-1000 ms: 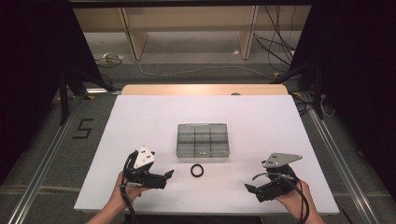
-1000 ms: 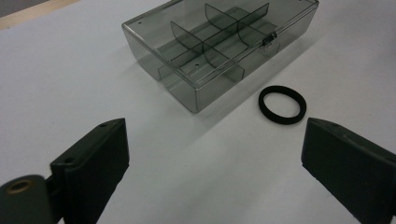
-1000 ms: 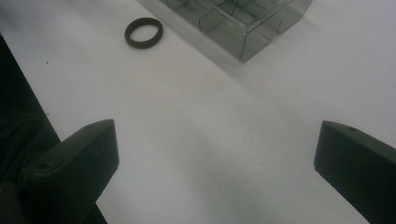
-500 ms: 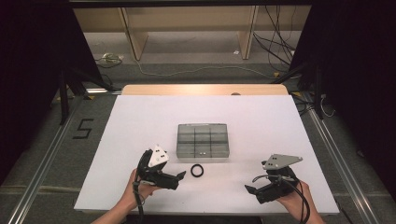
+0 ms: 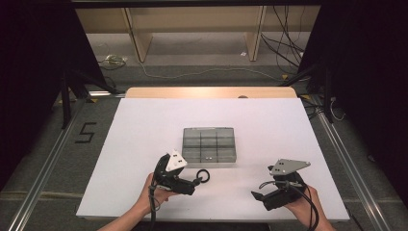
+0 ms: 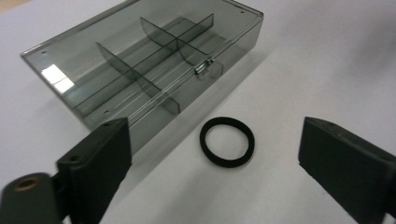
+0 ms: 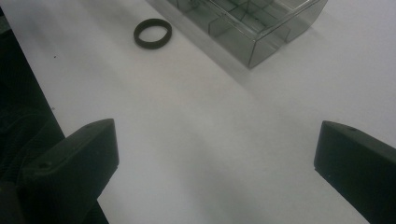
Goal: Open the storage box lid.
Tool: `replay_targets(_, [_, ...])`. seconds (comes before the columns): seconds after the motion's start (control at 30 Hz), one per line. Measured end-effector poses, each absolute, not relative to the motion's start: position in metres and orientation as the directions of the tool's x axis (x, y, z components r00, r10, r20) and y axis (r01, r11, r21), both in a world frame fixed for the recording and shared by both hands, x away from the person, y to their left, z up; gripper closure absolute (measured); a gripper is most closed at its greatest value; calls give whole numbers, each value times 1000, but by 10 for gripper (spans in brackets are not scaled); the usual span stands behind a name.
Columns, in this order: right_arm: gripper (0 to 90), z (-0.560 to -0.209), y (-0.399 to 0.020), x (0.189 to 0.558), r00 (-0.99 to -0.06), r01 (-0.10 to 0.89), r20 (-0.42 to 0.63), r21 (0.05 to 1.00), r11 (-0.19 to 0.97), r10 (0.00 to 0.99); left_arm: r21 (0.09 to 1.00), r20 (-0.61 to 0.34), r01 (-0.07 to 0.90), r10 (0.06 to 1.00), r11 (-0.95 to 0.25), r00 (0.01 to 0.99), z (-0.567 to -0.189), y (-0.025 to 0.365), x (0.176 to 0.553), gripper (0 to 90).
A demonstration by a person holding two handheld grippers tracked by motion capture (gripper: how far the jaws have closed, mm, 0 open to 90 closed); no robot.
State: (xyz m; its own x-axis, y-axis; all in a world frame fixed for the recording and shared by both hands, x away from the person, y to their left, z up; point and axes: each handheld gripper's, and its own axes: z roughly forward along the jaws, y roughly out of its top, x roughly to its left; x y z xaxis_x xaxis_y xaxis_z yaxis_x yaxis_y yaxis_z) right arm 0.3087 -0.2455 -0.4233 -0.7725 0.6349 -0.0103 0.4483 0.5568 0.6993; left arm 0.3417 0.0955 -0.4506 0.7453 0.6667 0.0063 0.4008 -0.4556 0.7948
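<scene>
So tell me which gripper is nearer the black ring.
Left. The left gripper has its open fingers right beside the black ring; the right gripper sits well off to the ring's right.

High view down over the table [image 5: 144, 125]; both tool views close, sharing the ring [image 6: 227, 141].

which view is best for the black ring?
The left gripper view: the black ring lies flat, large and sharp, between the open jaws, beside the closed grey compartment box. The right gripper view shows it small, near the top edge. The high view shows it tiny, at the left gripper.
</scene>
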Motion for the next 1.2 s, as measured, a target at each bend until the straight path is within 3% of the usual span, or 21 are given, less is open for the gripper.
replay_targets(0.5, [9,-423,-245,309,-772,454,-4,696,556,636,801,-12,380,622,-462,783,-455,75,347,388])
replay_targets(1.2, [9,-425,-245,311,-779,450,-7,690,567,627,764,-113,504,686,-403,719,-467,62,368,641])
